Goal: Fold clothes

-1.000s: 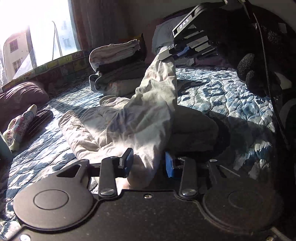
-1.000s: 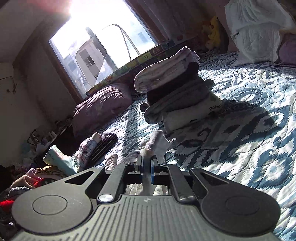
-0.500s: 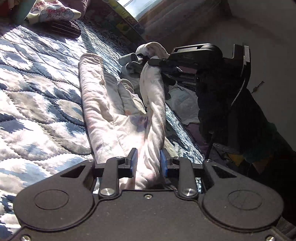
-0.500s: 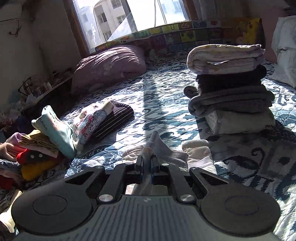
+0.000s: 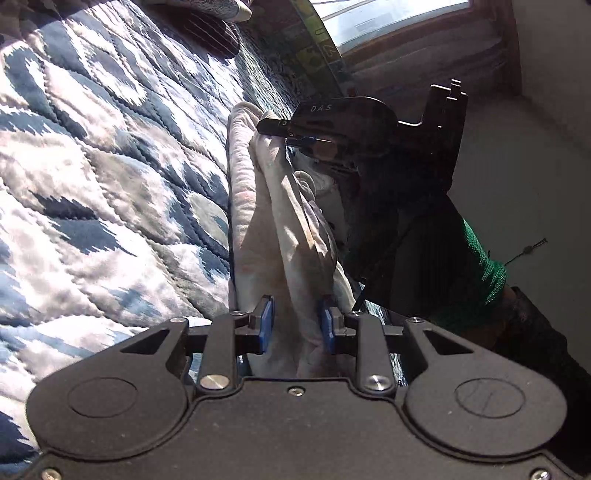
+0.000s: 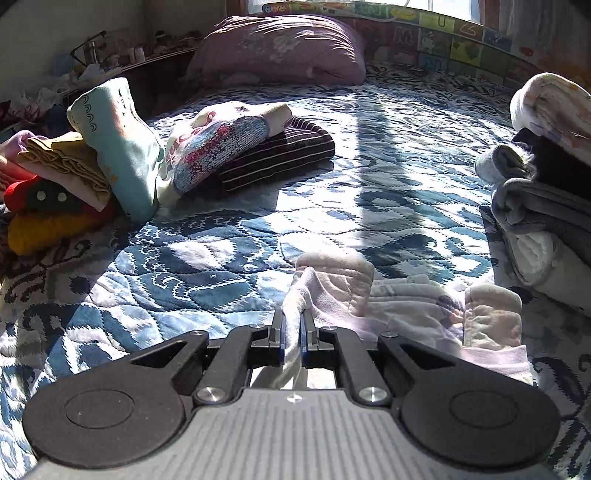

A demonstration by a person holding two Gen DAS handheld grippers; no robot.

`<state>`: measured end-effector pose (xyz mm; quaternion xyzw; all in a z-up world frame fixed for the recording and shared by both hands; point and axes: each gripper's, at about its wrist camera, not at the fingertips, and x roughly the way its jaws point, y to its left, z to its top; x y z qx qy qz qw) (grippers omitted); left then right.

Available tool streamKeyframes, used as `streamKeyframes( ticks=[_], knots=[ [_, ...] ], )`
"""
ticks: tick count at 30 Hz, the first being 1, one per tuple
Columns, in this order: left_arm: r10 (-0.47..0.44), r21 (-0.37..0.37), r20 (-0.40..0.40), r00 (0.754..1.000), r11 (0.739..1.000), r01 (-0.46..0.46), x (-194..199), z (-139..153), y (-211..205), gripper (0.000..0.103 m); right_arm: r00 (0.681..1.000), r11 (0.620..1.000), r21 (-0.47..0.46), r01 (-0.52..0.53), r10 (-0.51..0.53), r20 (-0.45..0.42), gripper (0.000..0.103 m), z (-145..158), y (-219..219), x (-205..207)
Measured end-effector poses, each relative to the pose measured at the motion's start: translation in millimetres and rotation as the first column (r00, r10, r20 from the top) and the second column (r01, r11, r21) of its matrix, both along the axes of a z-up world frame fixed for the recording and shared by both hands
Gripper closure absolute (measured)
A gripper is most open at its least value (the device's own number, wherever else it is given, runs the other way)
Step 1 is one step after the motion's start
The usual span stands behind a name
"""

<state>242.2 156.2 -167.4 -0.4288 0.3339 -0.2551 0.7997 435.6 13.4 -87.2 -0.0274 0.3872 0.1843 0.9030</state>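
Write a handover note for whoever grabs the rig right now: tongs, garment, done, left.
Left tongs: closed around a bunched end of the pale garment.
Right tongs: clamped on a thin edge at its other end, low over the quilt.
Garment: stretched between both, part lying on the quilt.
Done: folded stack at right; more folded pieces at left.
Left: lay this one flat and finish folding, then stack it.

Left wrist view: pale garment strung between both grippers, over the quilt.

Left gripper (image 5: 295,328) blue pads (image 5: 266,325) sit either side of a bunched fold of the pale garment (image 5: 280,236), cloth filling the gap. Garment runs far toward the right gripper (image 5: 291,138), black, marked "DAS", pinching its far end. Blue-and-white quilt (image 5: 103,177) fills the left. Green sleeve (image 5: 484,273) at right. Window (image 5: 388,18) at far top.
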Motion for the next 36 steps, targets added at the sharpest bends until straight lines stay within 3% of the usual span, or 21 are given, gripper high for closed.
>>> streamKeyframes(
  ticks=[5,7,13,16,21,22,24,28,33,36],
  knots=[
    [0.009,0.026,-0.03,1.0,1.0,-0.009,-0.3,-3.1,-1.5,0.077,0.999,0.994,0.113,0.008,-0.014,0.048,0.073,19.6,-20.4,-4.2],
    [0.011,0.034,-0.032,0.999,0.999,-0.01,-2.2,-2.5,-3.4,0.077,0.996,0.99,0.141,-0.003,-0.009,0.088,0.073,30.9,-33.0,-6.6],
    [0.023,0.066,-0.021,1.0,0.998,-0.021,-10.4,0.0,-6.5,0.077,0.981,0.995,0.038,-0.091,0.083,0.174,0.073,38.3,-50.6,-41.8],
    [0.02,0.077,-0.011,1.0,0.997,-0.019,-15.0,1.8,-8.9,0.077,0.986,0.996,-0.045,-0.078,0.084,0.145,0.071,22.9,-53.0,-49.3],
    [0.029,0.123,-0.003,1.0,0.992,-0.028,-13.3,4.4,-14.7,0.074,0.999,0.999,0.04,0.016,-0.017,0.031,0.068,0.8,-73.6,-47.7],
    [0.028,0.124,-0.006,1.0,0.992,-0.027,-13.3,3.9,-14.8,0.074,1.0,0.998,0.057,0.009,-0.01,0.011,0.07,-1.9,-75.1,-47.9],
    [0.025,0.139,-0.01,1.0,0.99,-0.023,-9.9,5.7,-15.4,0.074,1.0,0.997,0.074,-0.009,0.009,-0.003,0.101,-5.1,-76.5,-50.6],
    [0.018,0.143,-0.014,1.0,0.99,-0.016,2.4,7.0,-20.5,0.074,0.992,0.994,0.1,0.05,-0.061,0.113,0.101,5.7,-87.4,-73.7],
    [0.011,0.151,-0.026,1.0,0.989,-0.007,6.6,6.0,-21.6,0.074,0.995,0.997,0.067,0.03,-0.037,0.096,0.1,-5.6,-83.6,-71.4],
    [0.011,0.161,-0.023,1.0,0.987,-0.007,3.9,8.0,-21.6,0.074,0.987,0.998,0.056,0.019,-0.027,0.156,0.094,-1.0,-76.9,-75.2]
  ],
)
